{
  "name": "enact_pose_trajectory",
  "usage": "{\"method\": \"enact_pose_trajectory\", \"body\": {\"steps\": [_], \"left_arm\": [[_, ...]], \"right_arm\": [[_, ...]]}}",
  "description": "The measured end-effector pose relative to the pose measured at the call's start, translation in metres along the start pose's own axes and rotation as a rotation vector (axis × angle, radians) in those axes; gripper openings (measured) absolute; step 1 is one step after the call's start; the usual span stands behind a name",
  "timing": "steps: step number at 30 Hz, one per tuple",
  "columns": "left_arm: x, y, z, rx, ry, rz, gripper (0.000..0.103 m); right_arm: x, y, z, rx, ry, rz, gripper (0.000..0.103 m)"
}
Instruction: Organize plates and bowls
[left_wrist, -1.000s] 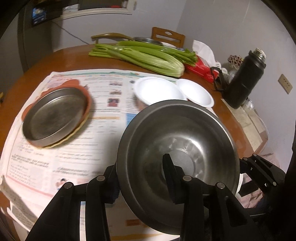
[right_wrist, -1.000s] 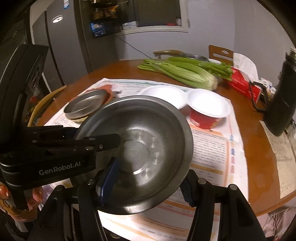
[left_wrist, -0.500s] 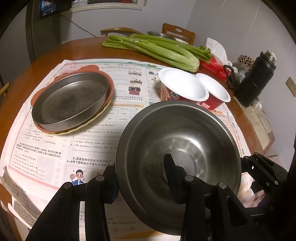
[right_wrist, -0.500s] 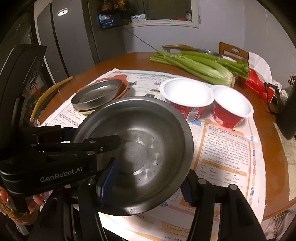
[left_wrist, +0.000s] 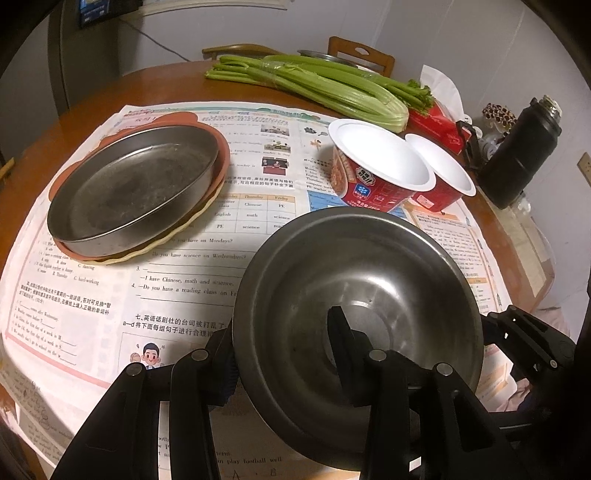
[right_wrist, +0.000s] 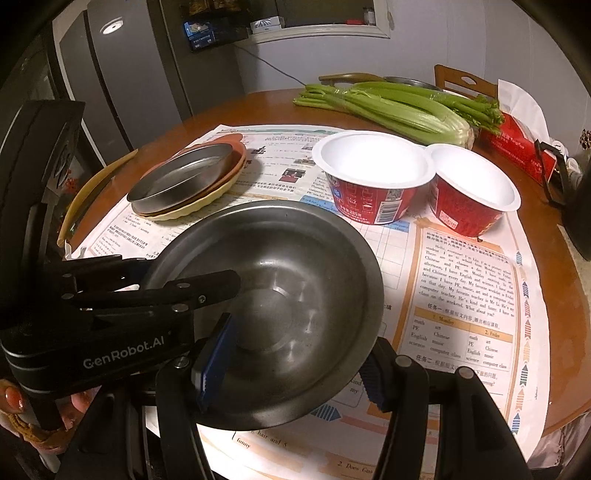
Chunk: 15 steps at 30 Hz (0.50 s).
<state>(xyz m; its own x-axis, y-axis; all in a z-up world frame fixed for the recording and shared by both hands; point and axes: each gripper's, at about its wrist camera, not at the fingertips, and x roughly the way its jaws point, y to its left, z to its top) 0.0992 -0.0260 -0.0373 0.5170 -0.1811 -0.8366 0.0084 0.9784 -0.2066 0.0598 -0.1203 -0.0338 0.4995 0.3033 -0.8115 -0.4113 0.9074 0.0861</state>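
The steel bowl (left_wrist: 362, 291) is held tilted above the near edge of the table (left_wrist: 110, 92), over the newspaper (left_wrist: 184, 280). The left gripper (left_wrist: 280, 354) is clamped on its rim, one finger inside, one outside. The right gripper (right_wrist: 295, 365) has its jaws wide, one finger inside the bowl (right_wrist: 280, 295), one beneath; whether it grips, I cannot tell. Toward the left edge sits the pan (left_wrist: 129, 188) on stacked plates (left_wrist: 207, 206). Two red cups (left_wrist: 384, 166) touch each other near the celery (left_wrist: 325, 88) at the far edge.
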Motion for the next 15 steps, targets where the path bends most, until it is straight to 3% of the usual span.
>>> {"method": "enact_pose_trajectory", "body": {"steps": [15], "left_arm": [[-0.020, 0.004, 0.003, -0.022, -0.040, 0.031, 0.045]], "right_arm": [[-0.015, -0.014, 0.001, 0.044, -0.035, -0.005, 0.061]]}}
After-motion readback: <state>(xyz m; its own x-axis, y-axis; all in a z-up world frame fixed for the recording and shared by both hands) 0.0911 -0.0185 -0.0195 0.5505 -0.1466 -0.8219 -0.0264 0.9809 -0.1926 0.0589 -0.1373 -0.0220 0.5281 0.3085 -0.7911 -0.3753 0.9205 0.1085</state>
